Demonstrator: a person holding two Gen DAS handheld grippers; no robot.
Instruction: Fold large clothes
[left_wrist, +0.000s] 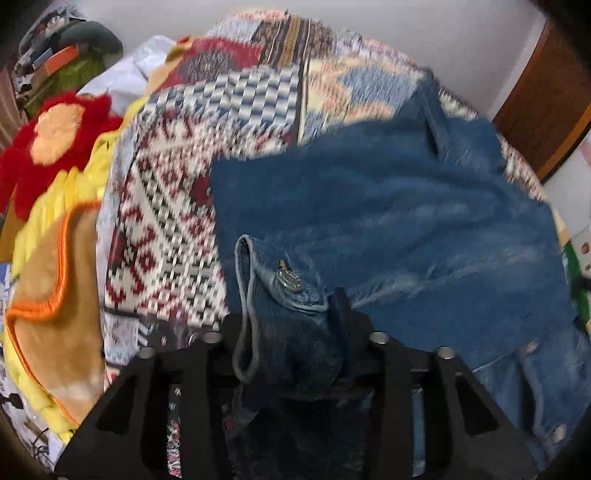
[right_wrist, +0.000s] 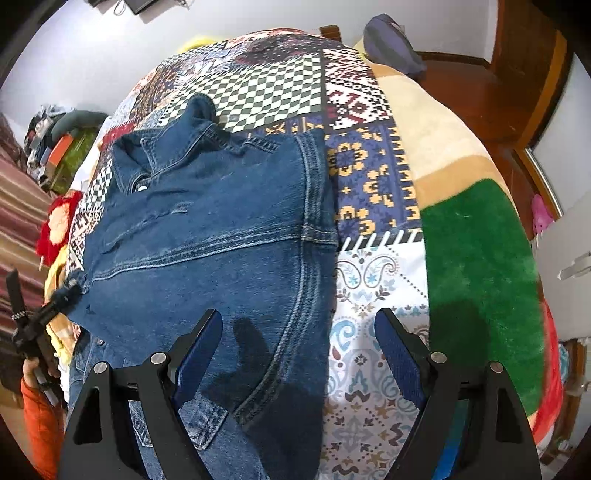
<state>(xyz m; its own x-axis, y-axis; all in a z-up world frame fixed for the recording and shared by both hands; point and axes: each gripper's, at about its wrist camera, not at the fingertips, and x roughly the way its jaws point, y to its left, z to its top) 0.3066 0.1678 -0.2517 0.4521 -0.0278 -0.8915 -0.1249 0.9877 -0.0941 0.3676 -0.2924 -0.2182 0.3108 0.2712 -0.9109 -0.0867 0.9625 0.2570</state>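
A blue denim jacket (right_wrist: 207, 229) lies spread on a patchwork bedspread (right_wrist: 354, 170), collar toward the far end. In the left wrist view a buttoned denim cuff (left_wrist: 284, 280) is bunched between the black fingers of my left gripper (left_wrist: 295, 334), which is shut on it; the cuff looks sharp while the rest of the jacket (left_wrist: 388, 206) is blurred. The right wrist view shows that gripper (right_wrist: 70, 291) at the jacket's left edge. My right gripper (right_wrist: 299, 317) hangs open above the jacket's near right edge, blue pads (right_wrist: 199, 354) wide apart with nothing between them.
A red and yellow plush blanket (left_wrist: 55, 177) lies heaped left of the jacket. A green and beige blanket (right_wrist: 476, 266) covers the bed's right side. Wooden furniture (right_wrist: 517, 74) stands at the far right, clutter (right_wrist: 59, 140) at the far left. A hand (right_wrist: 37, 365) in an orange sleeve holds the left gripper.
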